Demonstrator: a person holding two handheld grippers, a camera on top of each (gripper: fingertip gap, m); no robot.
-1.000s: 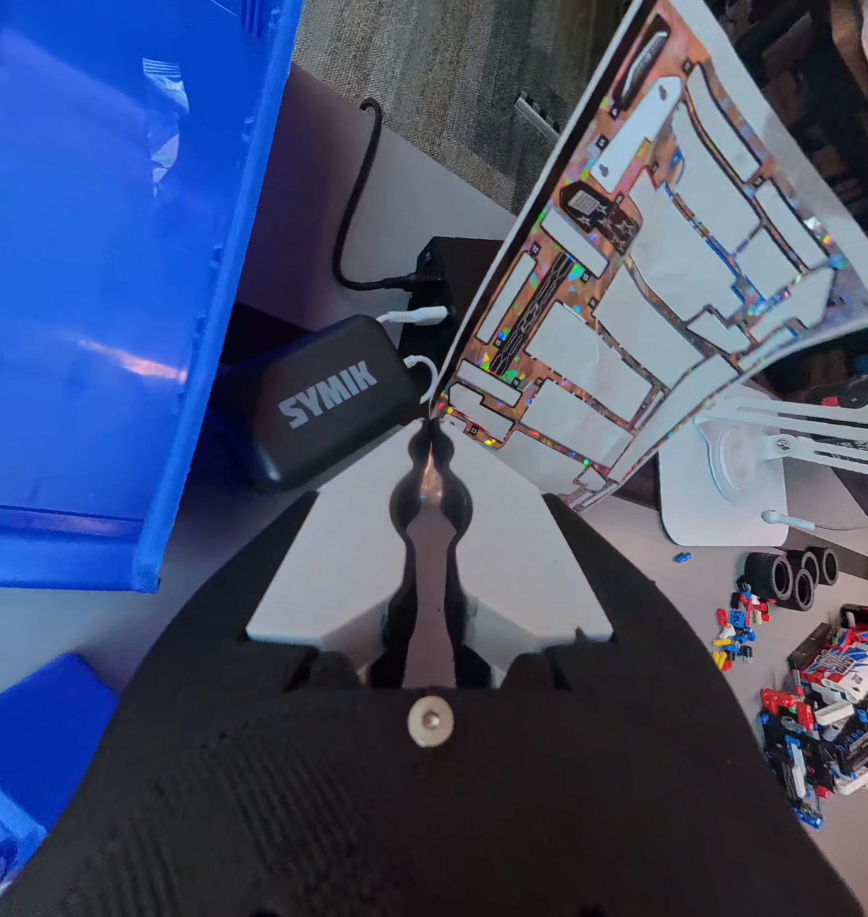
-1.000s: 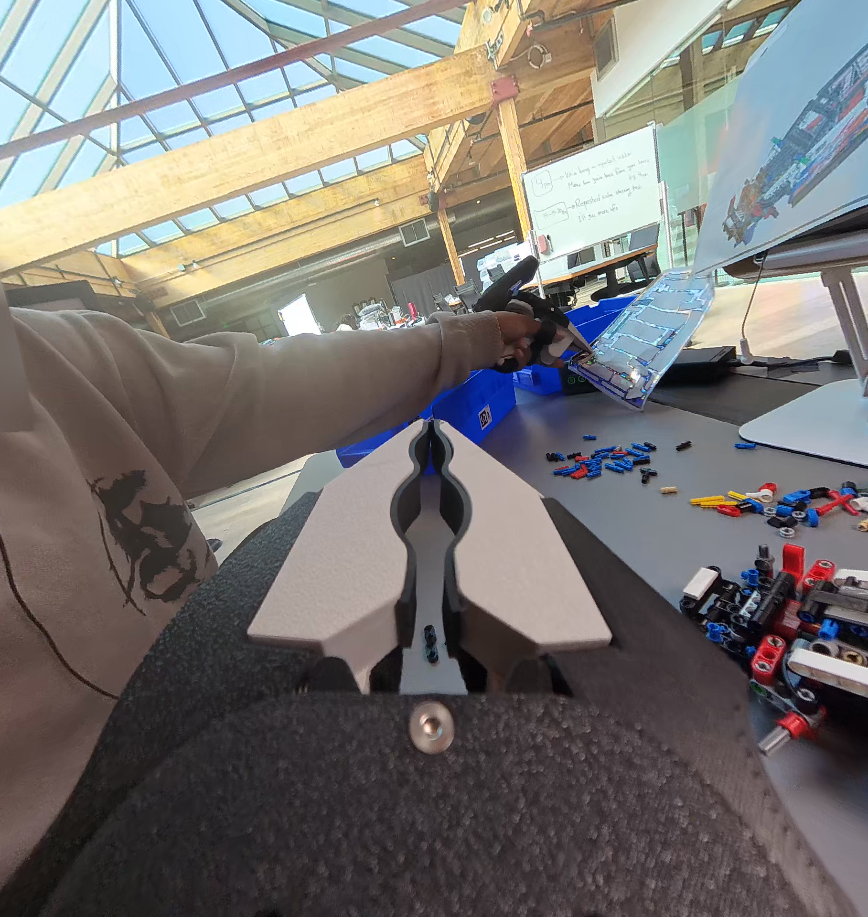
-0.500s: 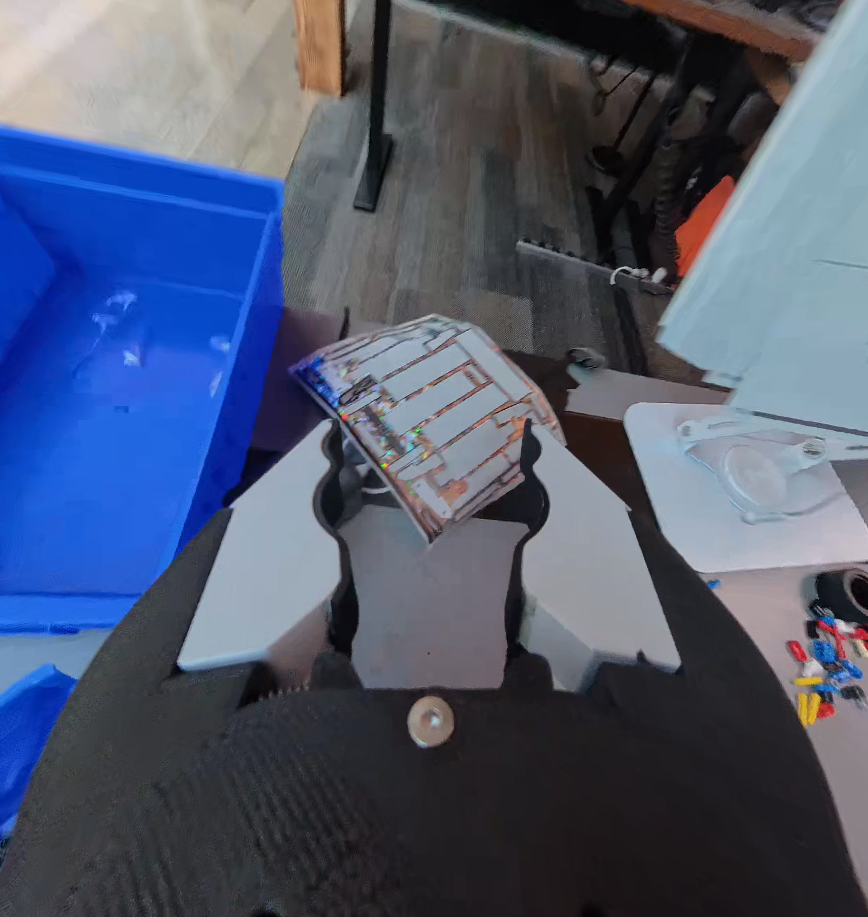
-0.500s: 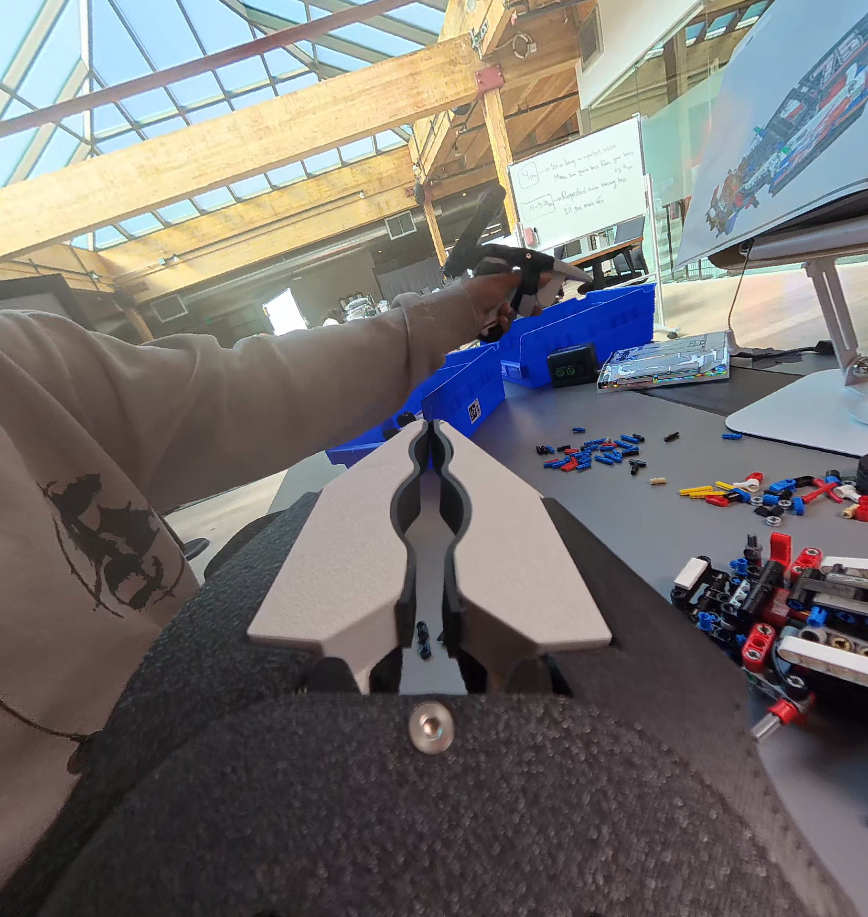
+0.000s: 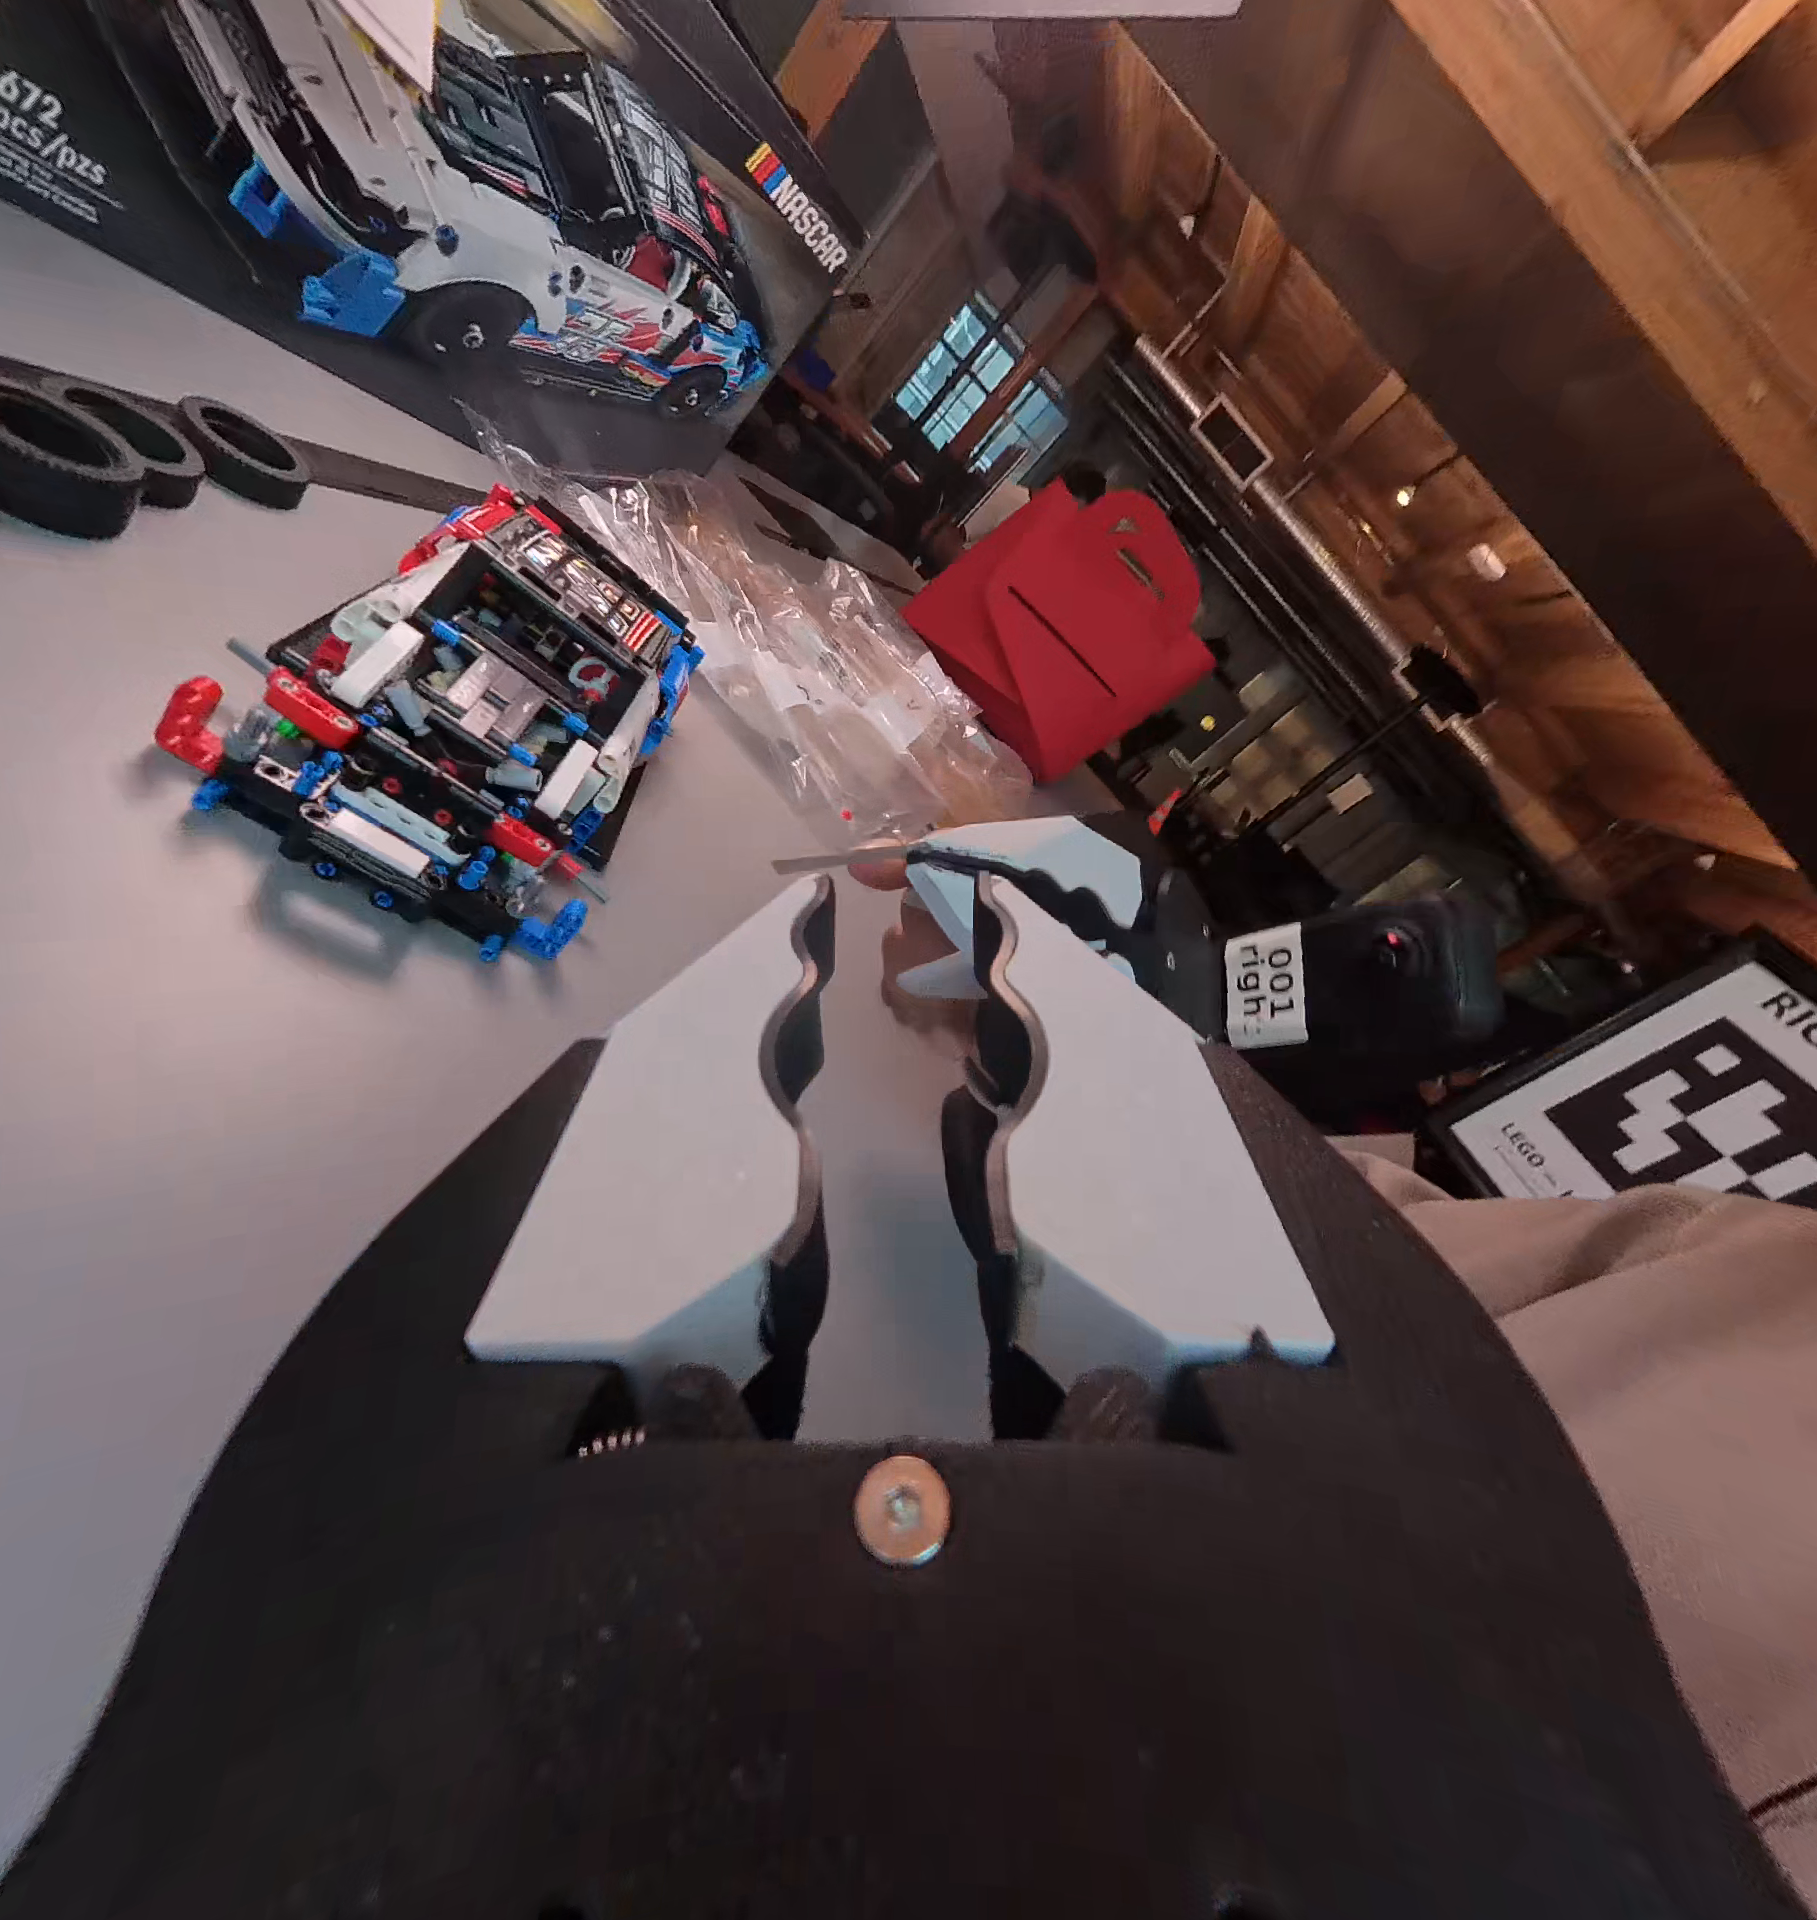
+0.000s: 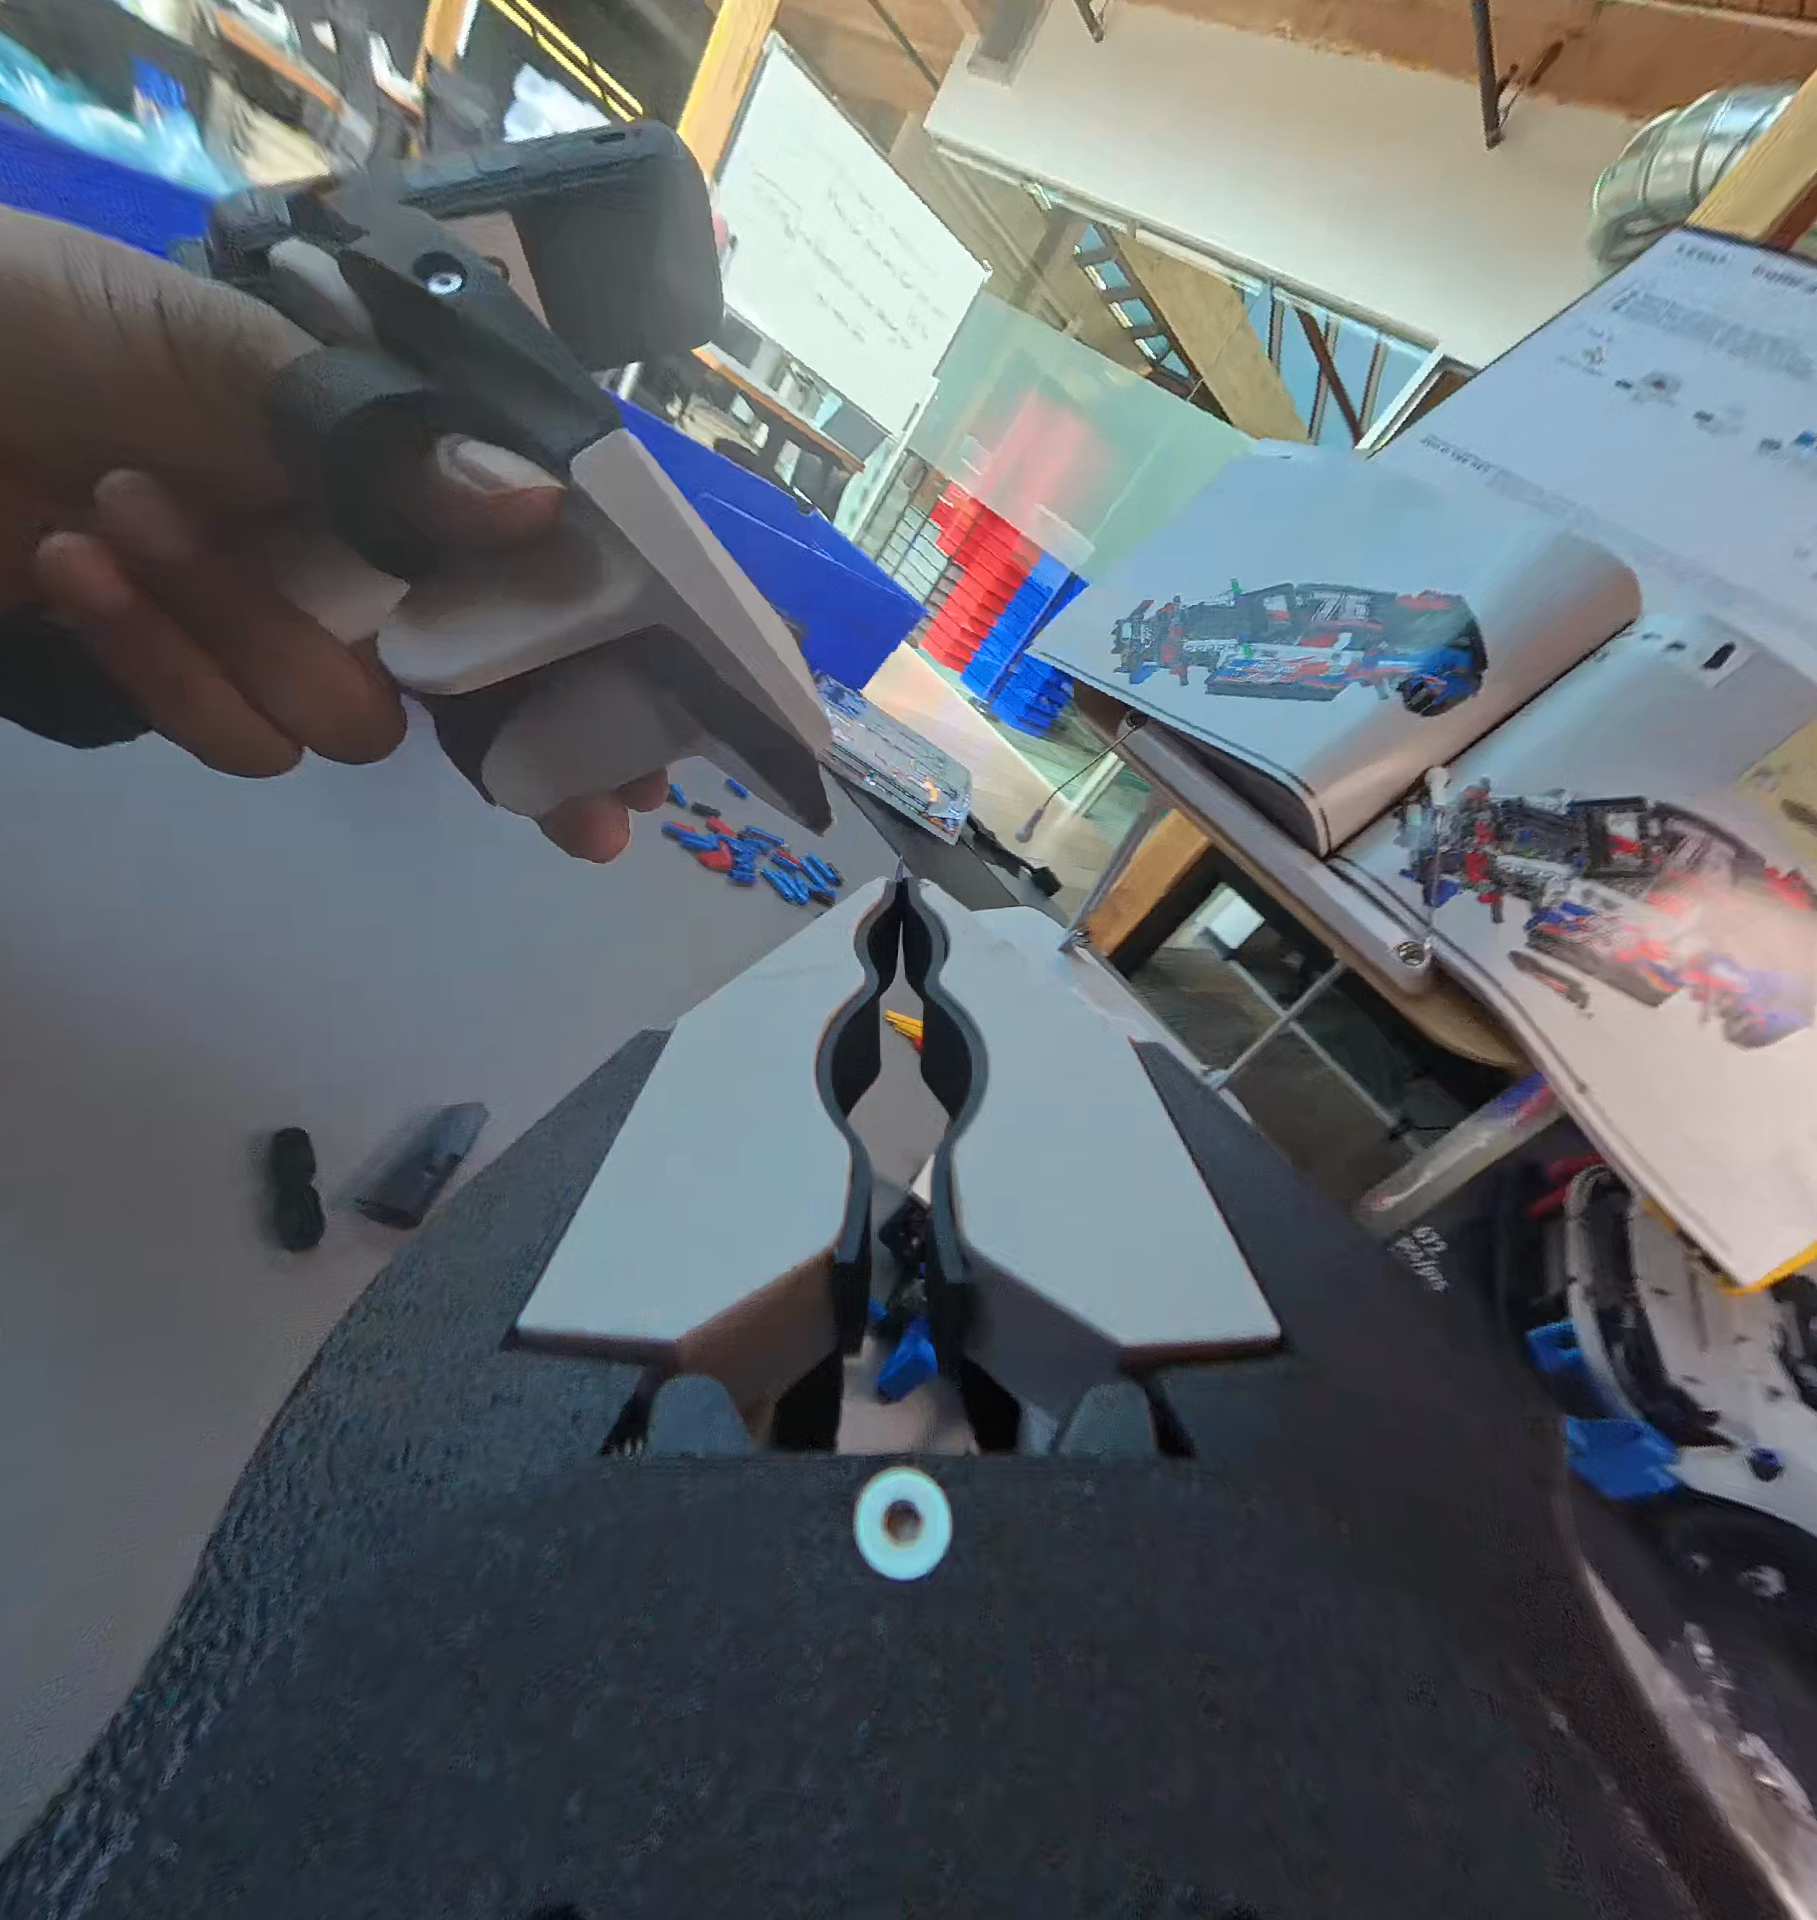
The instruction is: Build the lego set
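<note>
The half-built Lego car (image 5: 447,717) sits on the grey table (image 5: 156,1039), left of both grippers. My left gripper (image 5: 904,894) is open and empty, pointing at the tips of my right gripper (image 5: 919,857). My right gripper (image 6: 899,888) is shut on a thin flat grey strip (image 5: 842,860), seen edge-on and sticking out to the left. In the right wrist view a hand holds the left gripper (image 6: 826,821) just above and left of the right tips. The shiny sticker sheet (image 6: 893,764) lies on the table behind them.
The set's box (image 5: 416,177) and black tyres (image 5: 52,447) stand at the back left. Clear plastic bags (image 5: 810,644) and a red bag (image 5: 1070,623) lie beyond the car. An open instruction booklet (image 6: 1403,644) rests on a stand; loose blue and red pins (image 6: 758,852) lie nearby. Less than 4 cm separates the two grippers' tips. The half-built Lego car (image 5: 447,717) is about equally far from each gripper, around 15 cm.
My left gripper opened and let go of the sticker sheet, which now lies on the table. It then swung round to face the right gripper, which stays shut and has turned toward the table.
</note>
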